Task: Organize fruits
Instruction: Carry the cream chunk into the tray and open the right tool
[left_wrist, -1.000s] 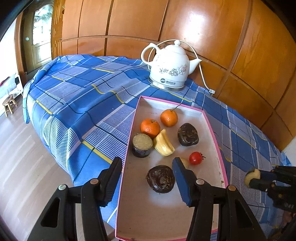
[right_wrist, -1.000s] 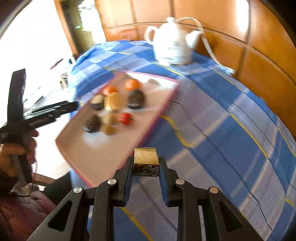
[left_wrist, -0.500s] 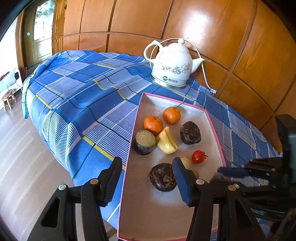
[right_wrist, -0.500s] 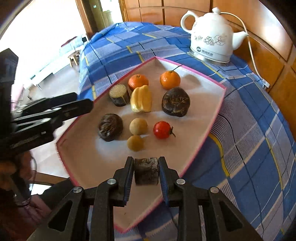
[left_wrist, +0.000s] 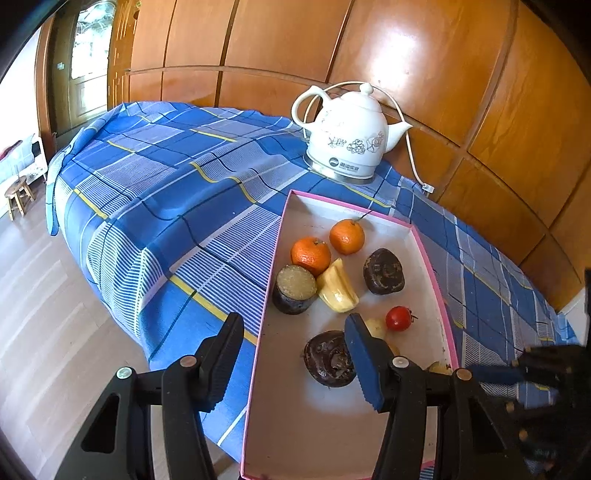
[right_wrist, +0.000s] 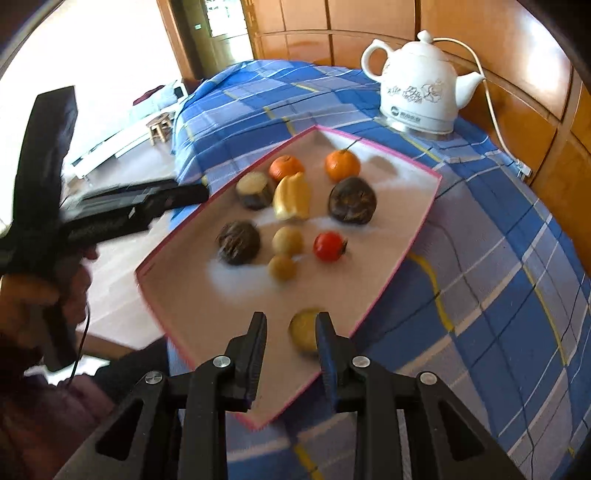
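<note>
The pink-rimmed tray (left_wrist: 314, 424) holds two oranges (left_wrist: 310, 254), a cut cane piece (left_wrist: 294, 288), a yellow wedge (left_wrist: 338, 291), two dark lumps (left_wrist: 383, 271), a tomato (left_wrist: 398, 318) and small yellow fruits (right_wrist: 287, 240). My right gripper (right_wrist: 291, 315) hangs over the tray's near corner. A second cane piece (right_wrist: 303, 330) sits blurred beside its right finger, with bare tray showing between the piece and the left finger, so neither pad presses it. My left gripper (left_wrist: 293, 315) stands open and empty above the tray's left rim, near one dark lump (left_wrist: 328, 360).
A white kettle (left_wrist: 351, 144) with its cord stands behind the tray on the blue checked cloth (left_wrist: 166, 192). Wooden panelling closes off the back. The table's left edge drops to a wooden floor with a small stool (left_wrist: 18, 195). A hand (right_wrist: 37, 291) holds the left gripper.
The right gripper has swung in over the tray's near corner. The cane piece that filled its jaws now looks smaller and lower, against one finger only. The left gripper has kept still.
</note>
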